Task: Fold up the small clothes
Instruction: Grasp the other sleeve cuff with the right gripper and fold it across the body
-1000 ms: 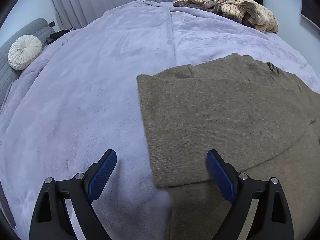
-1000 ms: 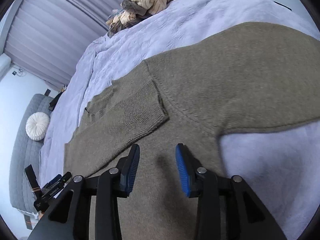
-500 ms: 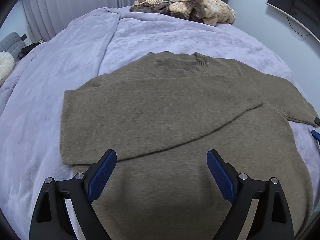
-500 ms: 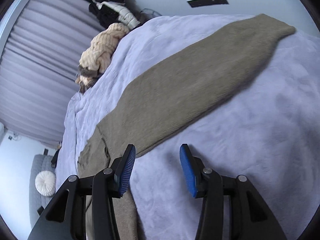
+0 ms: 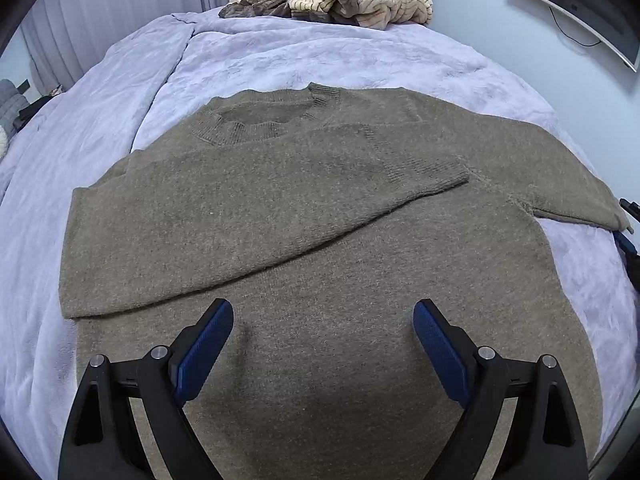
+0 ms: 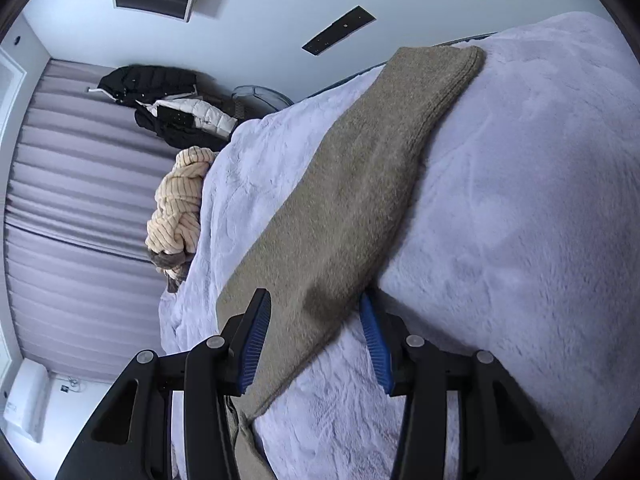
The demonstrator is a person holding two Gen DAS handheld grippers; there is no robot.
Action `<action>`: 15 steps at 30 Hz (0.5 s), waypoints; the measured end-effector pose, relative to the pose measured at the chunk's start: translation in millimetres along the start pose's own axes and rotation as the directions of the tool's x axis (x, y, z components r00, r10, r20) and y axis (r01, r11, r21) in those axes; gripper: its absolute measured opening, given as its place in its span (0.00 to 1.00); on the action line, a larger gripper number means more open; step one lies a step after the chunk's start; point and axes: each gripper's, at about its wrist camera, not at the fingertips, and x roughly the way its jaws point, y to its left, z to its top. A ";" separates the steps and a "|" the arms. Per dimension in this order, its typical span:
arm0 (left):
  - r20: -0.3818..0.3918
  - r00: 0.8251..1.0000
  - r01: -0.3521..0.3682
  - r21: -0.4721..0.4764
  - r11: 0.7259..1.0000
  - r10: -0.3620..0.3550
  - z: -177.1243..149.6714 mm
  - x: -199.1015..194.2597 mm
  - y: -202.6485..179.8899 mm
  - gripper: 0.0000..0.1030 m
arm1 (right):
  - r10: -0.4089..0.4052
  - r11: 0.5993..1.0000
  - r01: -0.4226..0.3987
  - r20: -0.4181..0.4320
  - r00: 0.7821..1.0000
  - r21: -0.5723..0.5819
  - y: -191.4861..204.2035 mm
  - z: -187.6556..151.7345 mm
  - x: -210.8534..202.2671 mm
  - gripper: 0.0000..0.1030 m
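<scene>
The brown sweater (image 5: 320, 248) lies flat on the lilac bed (image 5: 120, 128), one sleeve folded across its chest, collar toward twelve o'clock. The left tool (image 5: 323, 344) hovers over the hem, spread wide, holding nothing. The right tool (image 6: 316, 344) straddles the outstretched sleeve (image 6: 360, 184), half-spread, its pads clear of the knit.

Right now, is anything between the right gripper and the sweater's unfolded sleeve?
Nothing visible is. The right gripper has its jaws open around the near part of the sleeve, which lies flat on the blanket with nothing on it.
</scene>
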 end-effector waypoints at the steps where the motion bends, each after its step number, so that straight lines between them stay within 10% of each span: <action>1: 0.000 1.000 0.000 -0.006 1.000 0.000 1.5 0.5 -1.4 0.90 | 0.010 1.000 -0.010 0.008 1.000 0.005 -0.2 3.3 1.9 0.49; 5: -0.001 1.000 0.009 -0.029 1.000 -0.009 5.9 2.5 -4.3 0.90 | 0.059 0.997 -0.060 0.020 0.998 0.048 -0.9 13.6 11.5 0.50; 8: 0.004 1.000 0.006 -0.038 0.999 -0.006 7.8 3.0 -4.5 0.90 | 0.082 0.996 -0.082 0.010 0.997 0.029 5.4 17.9 17.7 0.07; 15: 0.030 0.999 -0.009 -0.072 0.997 0.012 7.2 -0.4 14.8 0.90 | 0.178 0.952 -0.191 -0.076 0.981 -0.238 82.6 1.1 27.9 0.06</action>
